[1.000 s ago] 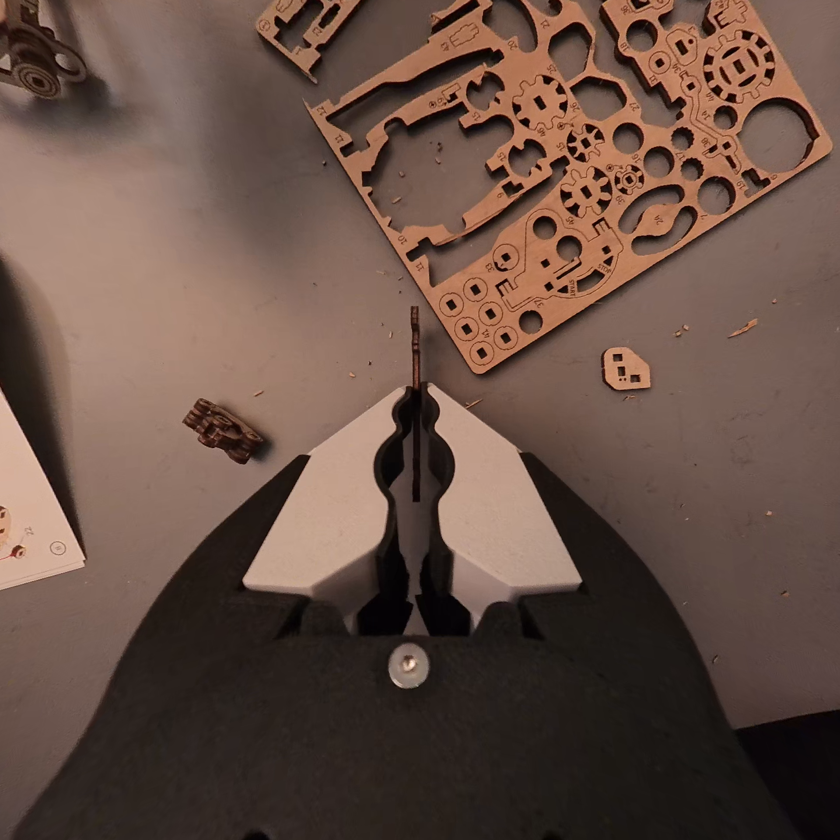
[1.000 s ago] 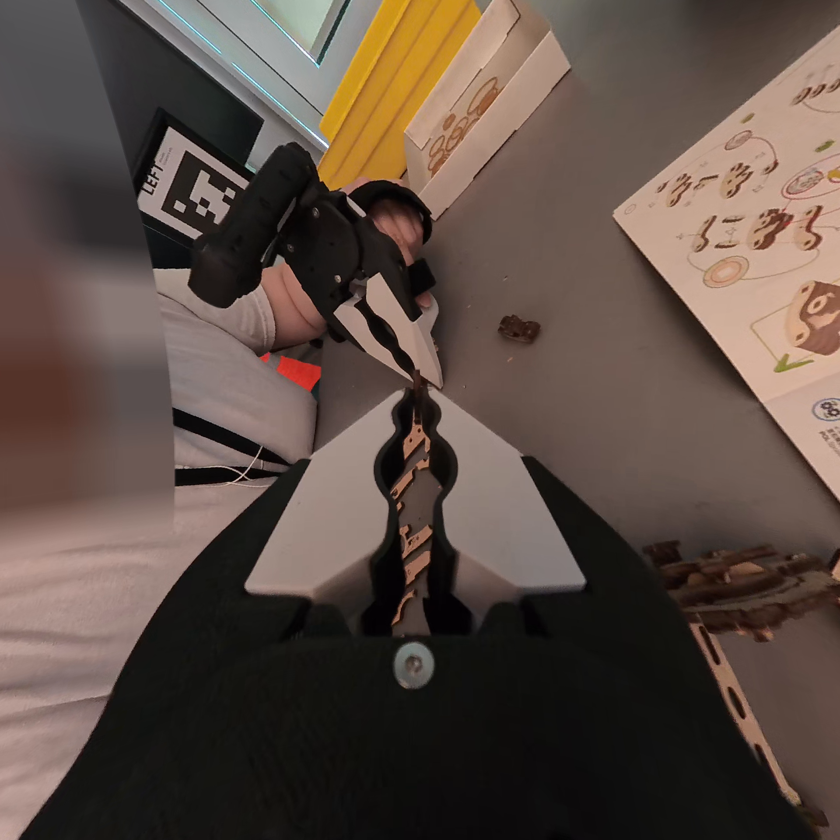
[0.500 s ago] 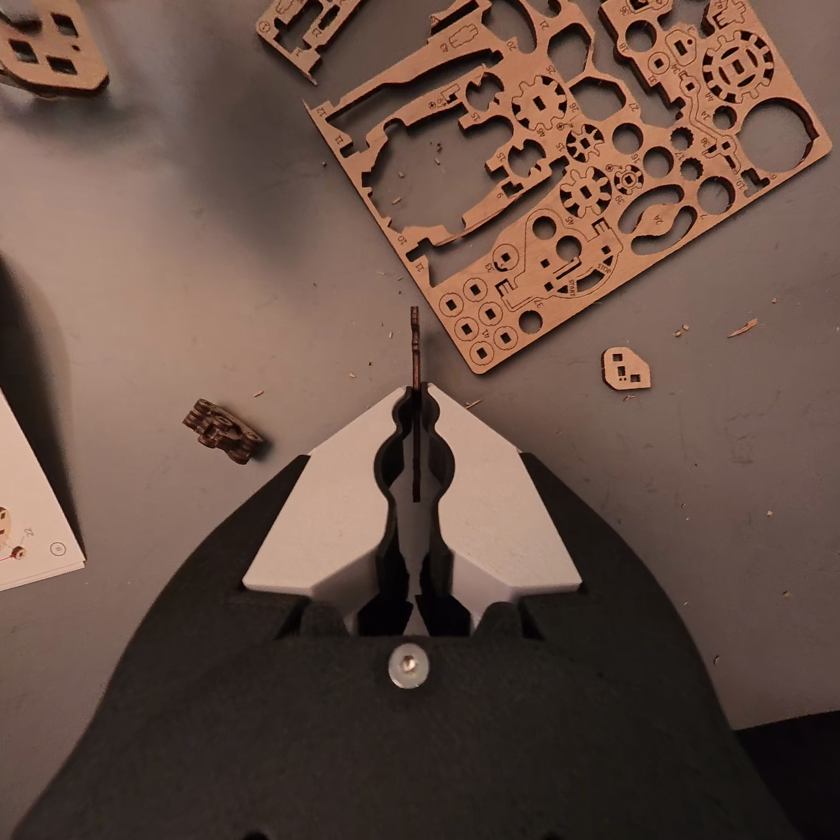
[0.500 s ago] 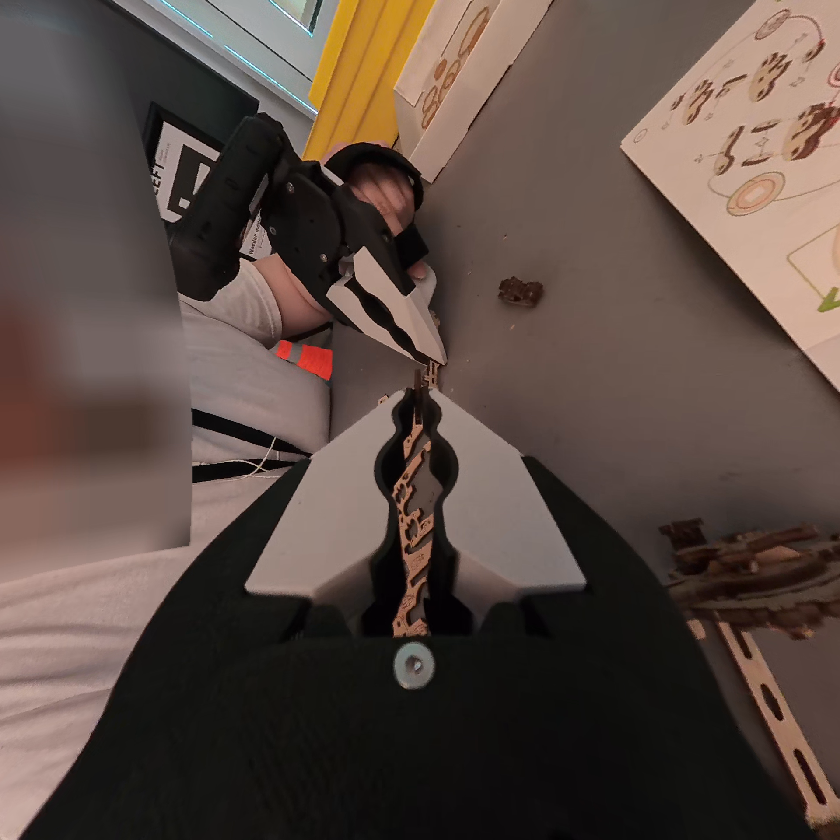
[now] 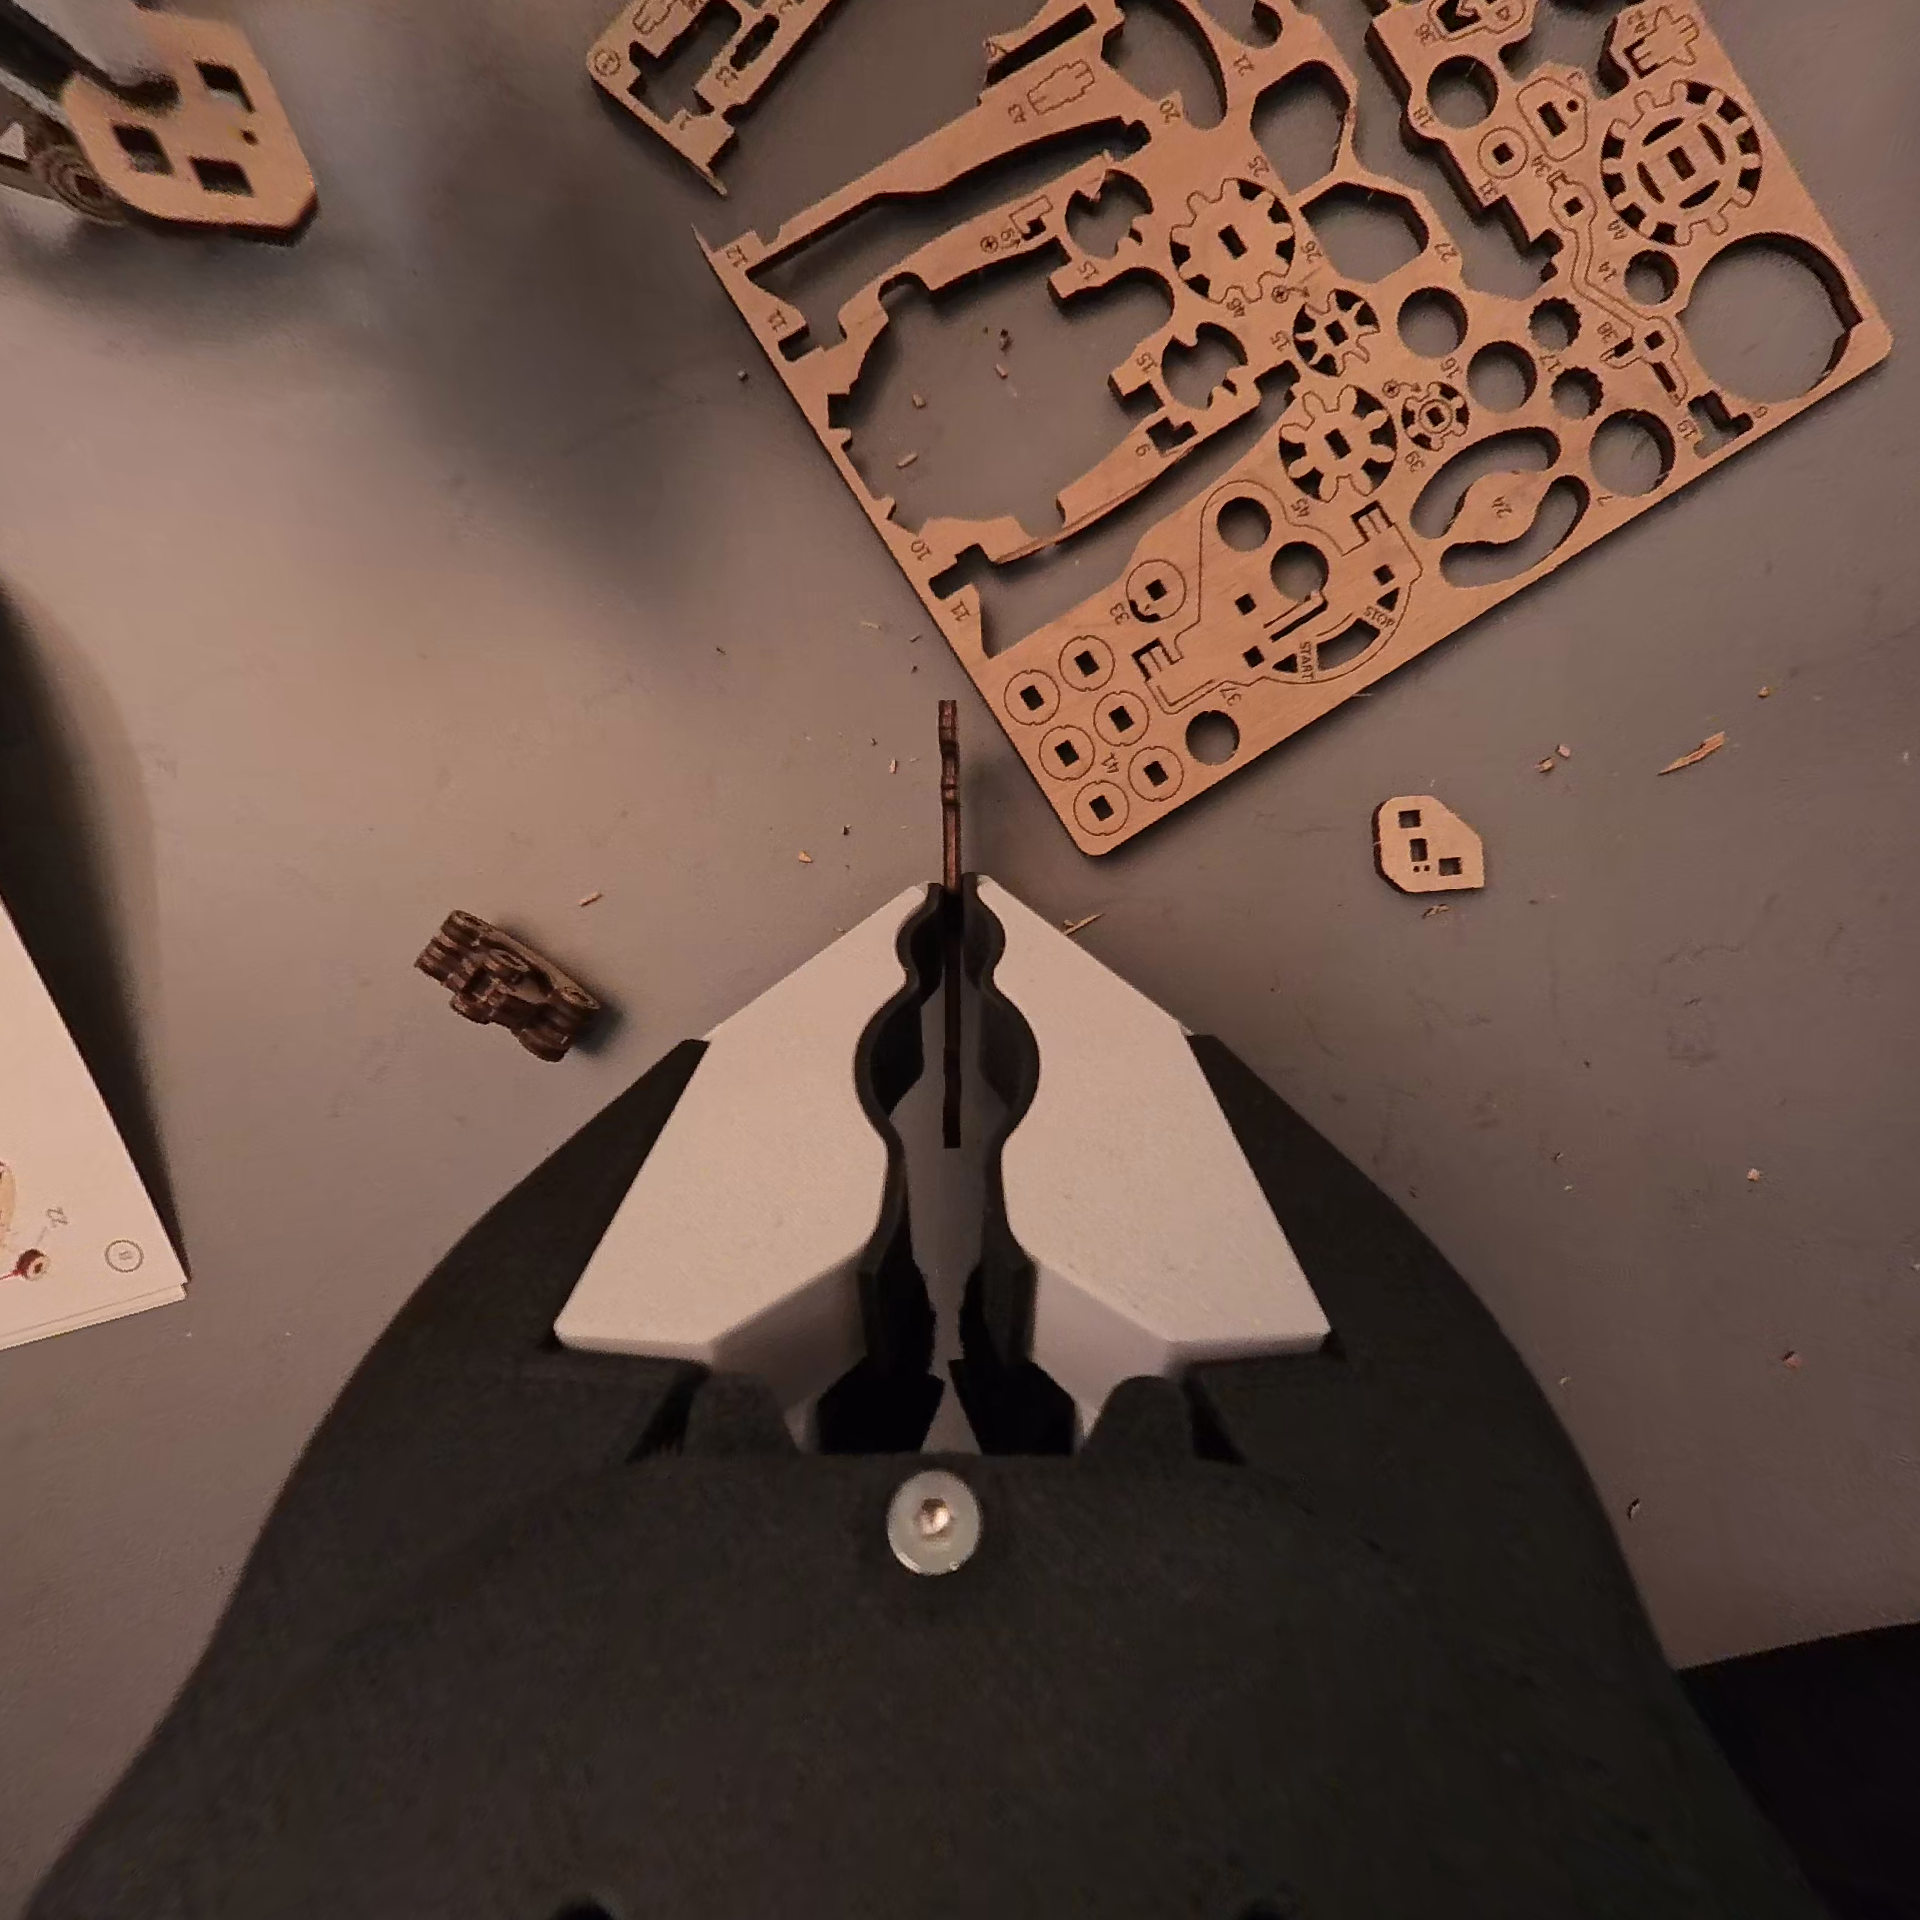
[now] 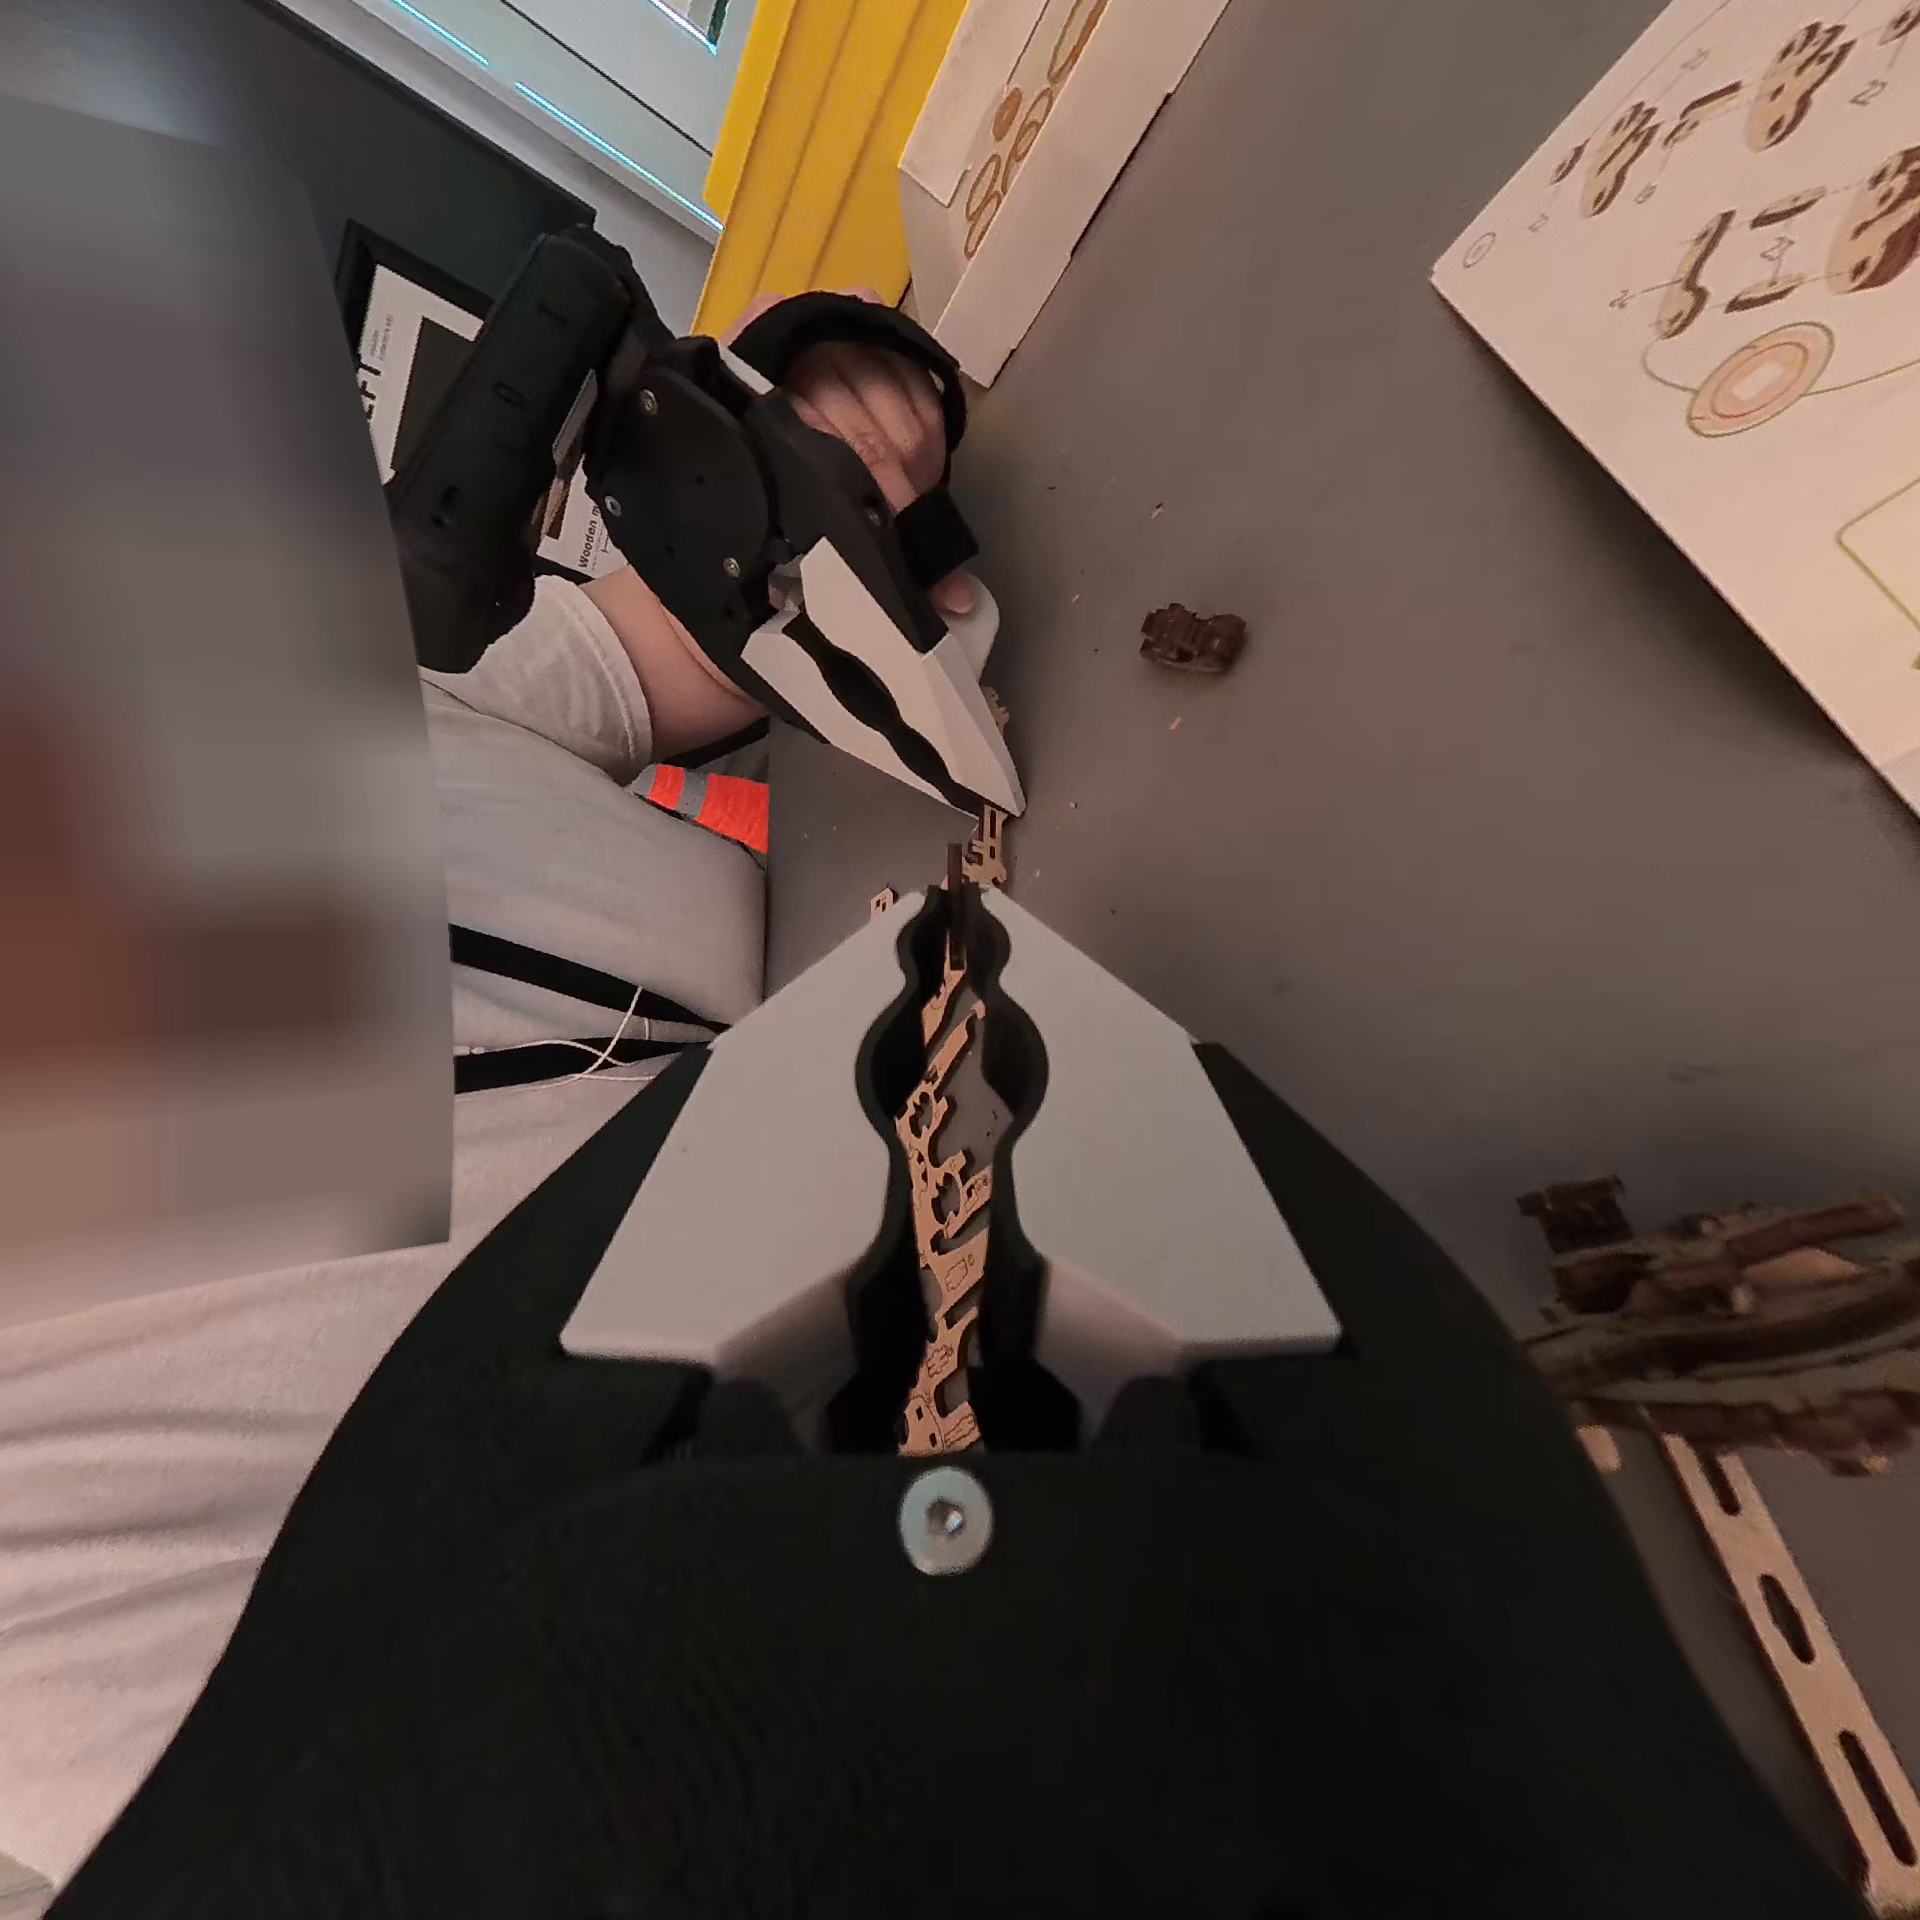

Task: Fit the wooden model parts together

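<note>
My left gripper [image 5: 948, 888] is shut on a thin wooden part [image 5: 948, 800] that I see edge-on, sticking out past the fingertips just above the grey table. In the right wrist view the left gripper [image 6: 997, 816] points down at the table with that part [image 6: 989, 847] at its tip. My right gripper [image 6: 951, 899] is shut on a flat wooden plate, edge-on here, its tip very close to the left gripper's part. That plate [image 5: 192, 156], with square holes, shows blurred at the left wrist view's top left.
A punched-out wooden sheet [image 5: 1351, 416] lies ahead of the left gripper, a small loose piece [image 5: 1429, 844] beside it. A small dark sub-assembly [image 5: 506, 982] lies at the left. A partly built model [image 6: 1714, 1320], a slotted strip [image 6: 1787, 1621], an instruction sheet [image 6: 1714, 364] and a box [image 6: 1039, 156] are nearby. My hands' fingertips stand some 12 cm from each other. My left gripper is the nearer one to the small loose piece [image 5: 1429, 844]: about 8 cm, against 20 cm.
My right gripper has moved with its plate toward the left gripper, which now looks larger and nearer. The plate has come further into the left wrist view. The left gripper has stayed still.
</note>
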The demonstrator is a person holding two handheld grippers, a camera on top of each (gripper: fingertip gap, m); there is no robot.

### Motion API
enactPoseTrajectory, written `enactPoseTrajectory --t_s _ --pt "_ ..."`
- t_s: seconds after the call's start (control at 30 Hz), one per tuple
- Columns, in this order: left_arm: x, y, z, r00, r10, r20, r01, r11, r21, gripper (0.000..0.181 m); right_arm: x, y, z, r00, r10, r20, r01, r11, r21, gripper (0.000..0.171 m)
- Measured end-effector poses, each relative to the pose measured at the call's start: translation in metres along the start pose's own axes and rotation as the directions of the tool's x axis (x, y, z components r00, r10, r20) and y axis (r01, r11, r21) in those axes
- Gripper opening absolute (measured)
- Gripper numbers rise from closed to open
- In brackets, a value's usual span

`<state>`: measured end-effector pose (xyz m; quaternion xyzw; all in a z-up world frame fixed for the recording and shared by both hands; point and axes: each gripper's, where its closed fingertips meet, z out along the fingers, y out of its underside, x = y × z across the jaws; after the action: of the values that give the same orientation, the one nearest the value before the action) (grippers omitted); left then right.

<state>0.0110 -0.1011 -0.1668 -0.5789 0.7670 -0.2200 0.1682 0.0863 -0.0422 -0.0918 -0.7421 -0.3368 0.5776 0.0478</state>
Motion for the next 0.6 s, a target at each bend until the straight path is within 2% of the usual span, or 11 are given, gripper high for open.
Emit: enactPoseTrajectory --t_s 0.6 --pt "0.0001 -0.0002 0.0000 1.000 -0.016 -0.009 0.017 1.000 0.007 0.000 0.0011 -0.0018 -0.0007 1.000 -0.004 -0.004 0.004 1.000 0.011 0.001"
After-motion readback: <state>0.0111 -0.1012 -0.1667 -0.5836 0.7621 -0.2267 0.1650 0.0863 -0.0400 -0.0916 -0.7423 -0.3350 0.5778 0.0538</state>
